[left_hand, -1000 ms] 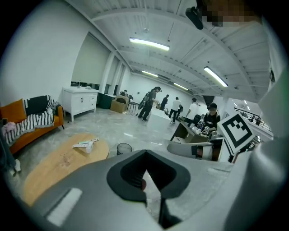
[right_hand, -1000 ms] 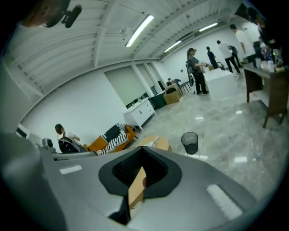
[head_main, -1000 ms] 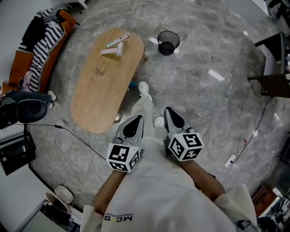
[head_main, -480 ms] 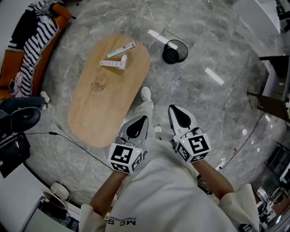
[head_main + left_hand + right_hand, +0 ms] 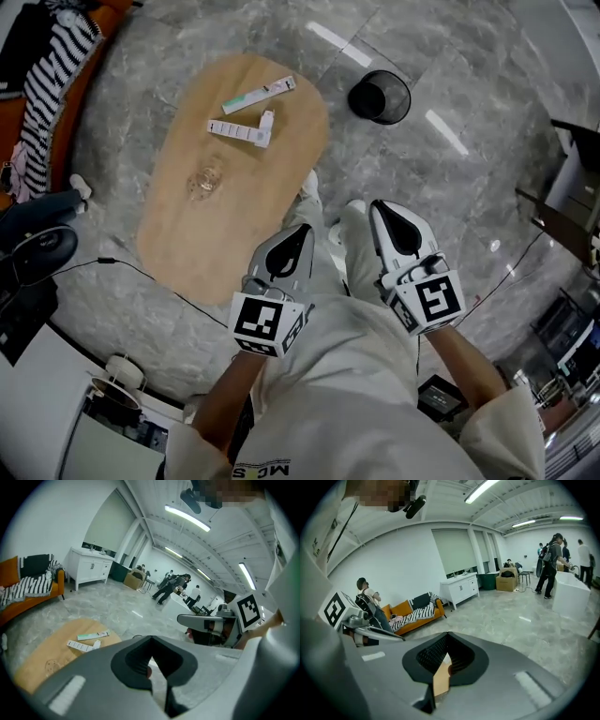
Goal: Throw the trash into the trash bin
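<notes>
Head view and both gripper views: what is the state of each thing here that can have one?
left gripper: shut, holding nothing.
right gripper: shut, holding nothing.
trash bin: upright on the floor, top open.
green and white box: lying flat on the table.
white box: lying flat on the table.

A large open-plan hall, part studio and part workspace, staged like a living room. Grey marble-look floor (image 5: 469, 187), an oval wooden table (image 5: 216, 216) and a black mesh bin (image 5: 380, 97). An orange sofa (image 5: 396, 608) and white cabinet (image 5: 460, 590) stand along one wall. Strip lights (image 5: 186, 518) run overhead. People (image 5: 551, 564) stand working in the distance, and a cable (image 5: 141, 274) trails across the floor.
</notes>
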`<state>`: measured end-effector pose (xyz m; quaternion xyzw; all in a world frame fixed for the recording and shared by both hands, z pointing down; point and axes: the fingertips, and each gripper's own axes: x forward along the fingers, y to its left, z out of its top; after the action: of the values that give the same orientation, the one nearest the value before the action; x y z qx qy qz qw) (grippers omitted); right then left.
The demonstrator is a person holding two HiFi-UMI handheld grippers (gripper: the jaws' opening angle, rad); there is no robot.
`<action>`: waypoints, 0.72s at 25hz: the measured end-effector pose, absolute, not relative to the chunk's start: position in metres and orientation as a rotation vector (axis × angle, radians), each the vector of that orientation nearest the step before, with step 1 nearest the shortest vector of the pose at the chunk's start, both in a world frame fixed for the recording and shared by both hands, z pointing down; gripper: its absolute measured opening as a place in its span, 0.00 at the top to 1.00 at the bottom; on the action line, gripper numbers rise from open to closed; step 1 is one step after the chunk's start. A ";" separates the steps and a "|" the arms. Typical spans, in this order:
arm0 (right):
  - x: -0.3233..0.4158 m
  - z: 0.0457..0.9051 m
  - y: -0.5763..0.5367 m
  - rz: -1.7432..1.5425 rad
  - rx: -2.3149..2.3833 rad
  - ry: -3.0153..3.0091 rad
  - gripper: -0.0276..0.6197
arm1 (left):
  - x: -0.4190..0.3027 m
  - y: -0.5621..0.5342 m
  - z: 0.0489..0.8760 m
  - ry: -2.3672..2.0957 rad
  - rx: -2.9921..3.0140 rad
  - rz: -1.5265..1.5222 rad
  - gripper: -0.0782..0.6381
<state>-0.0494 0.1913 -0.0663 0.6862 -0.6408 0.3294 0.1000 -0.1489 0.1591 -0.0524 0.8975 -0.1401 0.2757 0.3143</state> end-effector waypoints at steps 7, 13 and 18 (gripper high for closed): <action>-0.020 -0.023 0.138 0.860 1.993 -1.900 0.92 | -0.138 0.115 -0.005 -0.478 2.276 0.708 0.89; -0.010 0.021 0.107 0.914 1.916 -1.984 0.92 | -0.138 0.094 0.026 -0.610 2.199 0.694 0.89; -0.019 0.056 0.080 0.855 1.798 -2.075 0.92 | -0.138 0.082 0.056 -0.642 2.109 0.659 0.89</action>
<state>-0.0189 0.0798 0.0559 0.6196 -0.7153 0.2946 0.1327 -0.1377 0.0815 0.0555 0.8368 -0.2548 0.2616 0.4080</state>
